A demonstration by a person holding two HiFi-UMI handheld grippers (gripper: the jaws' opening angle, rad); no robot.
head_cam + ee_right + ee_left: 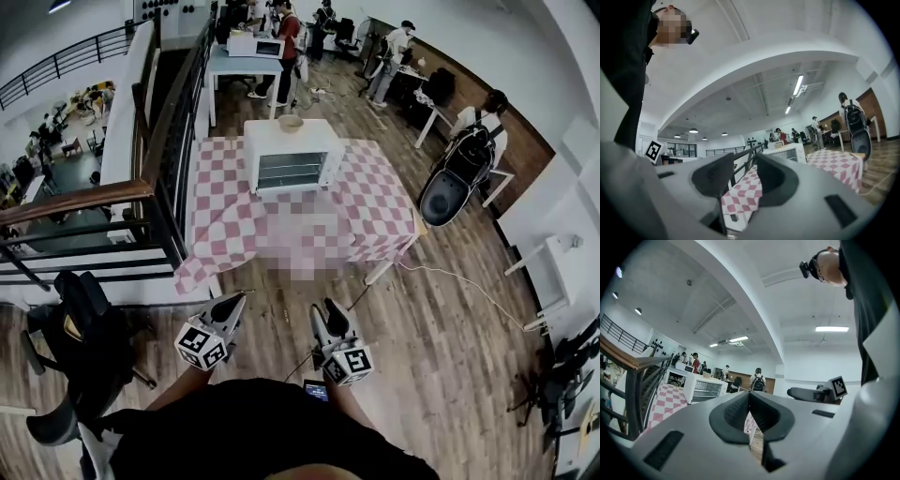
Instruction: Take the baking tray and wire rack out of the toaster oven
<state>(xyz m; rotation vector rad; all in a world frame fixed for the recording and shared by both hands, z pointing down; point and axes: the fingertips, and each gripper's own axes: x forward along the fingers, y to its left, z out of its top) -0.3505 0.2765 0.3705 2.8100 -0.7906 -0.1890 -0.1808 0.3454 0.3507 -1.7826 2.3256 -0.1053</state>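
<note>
The white boxy toaster oven stands on the pink-and-white checked counter, well apart from both grippers, ahead of them. The left gripper is clenched on nothing; the right gripper is released, empty.

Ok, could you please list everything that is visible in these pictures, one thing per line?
table: one, covered in pink and white checks, middle of the room
toaster oven: one, white, on the far side of the table
bowl: one, tan, on top of the toaster oven
railing: one, dark bars under a wooden rail, left of the table
office chair: one, black, near left, beside the railing
cable: one, pale, right of the table
people: several, at the far end and at the right
left hand-held gripper: one, grey, bottom of the head view, jaws shut, empty
right hand-held gripper: one, grey, beside it, jaws open, empty
</note>
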